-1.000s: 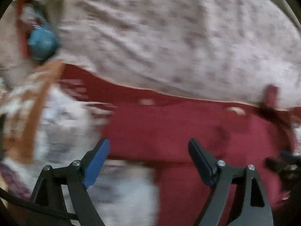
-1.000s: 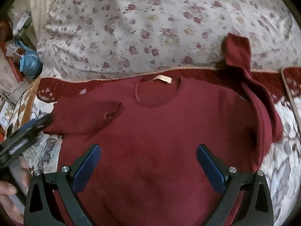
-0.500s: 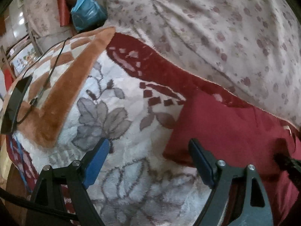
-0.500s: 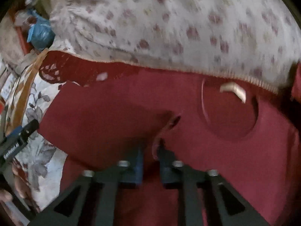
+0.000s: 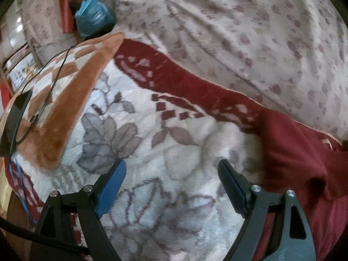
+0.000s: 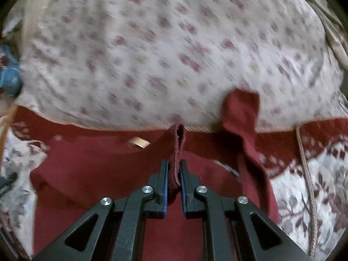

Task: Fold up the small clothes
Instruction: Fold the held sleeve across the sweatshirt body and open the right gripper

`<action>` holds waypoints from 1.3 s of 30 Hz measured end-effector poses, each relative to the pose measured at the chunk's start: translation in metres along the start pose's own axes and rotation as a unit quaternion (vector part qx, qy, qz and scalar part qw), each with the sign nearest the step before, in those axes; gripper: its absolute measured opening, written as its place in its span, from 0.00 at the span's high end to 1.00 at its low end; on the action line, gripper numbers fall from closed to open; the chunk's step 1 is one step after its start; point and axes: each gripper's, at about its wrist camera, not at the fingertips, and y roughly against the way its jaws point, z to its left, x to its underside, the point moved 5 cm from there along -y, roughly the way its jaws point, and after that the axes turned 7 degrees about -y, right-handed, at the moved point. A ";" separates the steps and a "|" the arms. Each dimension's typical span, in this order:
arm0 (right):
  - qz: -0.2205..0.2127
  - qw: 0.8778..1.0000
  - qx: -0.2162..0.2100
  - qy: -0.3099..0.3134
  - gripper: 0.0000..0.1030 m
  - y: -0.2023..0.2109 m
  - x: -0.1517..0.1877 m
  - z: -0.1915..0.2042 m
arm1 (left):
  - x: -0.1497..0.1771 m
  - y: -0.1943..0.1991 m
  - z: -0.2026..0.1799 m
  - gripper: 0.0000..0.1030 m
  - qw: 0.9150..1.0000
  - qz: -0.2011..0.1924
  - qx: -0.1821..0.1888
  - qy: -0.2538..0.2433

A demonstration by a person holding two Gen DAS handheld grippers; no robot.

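Note:
A dark red sweater (image 6: 91, 174) lies flat on a floral blanket (image 5: 152, 152), its neck label (image 6: 139, 142) toward the back. My right gripper (image 6: 174, 169) is shut on the cuff of the left sleeve (image 6: 178, 148) and holds it lifted over the sweater's chest. The other sleeve (image 6: 243, 113) sticks up at the back right. My left gripper (image 5: 171, 174) is open and empty above the blanket, left of the sweater's edge (image 5: 293, 148).
A big flowered pillow (image 6: 174, 54) runs along the back. A blue bag (image 5: 93, 19) sits at the back left. A black device with a cable (image 5: 15, 117) lies at the blanket's left edge. A cord (image 6: 306, 174) lies on the blanket at right.
My right gripper closed on the left sleeve's cuff and carried it up and right across the sweater. My left gripper swung left off the sweater over the blanket, staying open.

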 end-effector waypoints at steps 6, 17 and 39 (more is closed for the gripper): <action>0.035 0.999 0.009 -0.003 0.90 -0.020 0.019 -0.017 | -0.001 0.013 -0.028 0.17 0.996 -0.028 0.074 -0.029; 0.042 0.999 -0.004 -0.015 0.90 -0.022 0.020 -0.020 | 0.009 0.011 -0.094 0.17 0.983 -0.037 0.088 -0.155; 0.042 0.998 0.031 -0.034 0.69 -0.006 0.023 -0.058 | 0.002 0.020 -0.041 0.29 0.993 -0.014 0.091 -0.068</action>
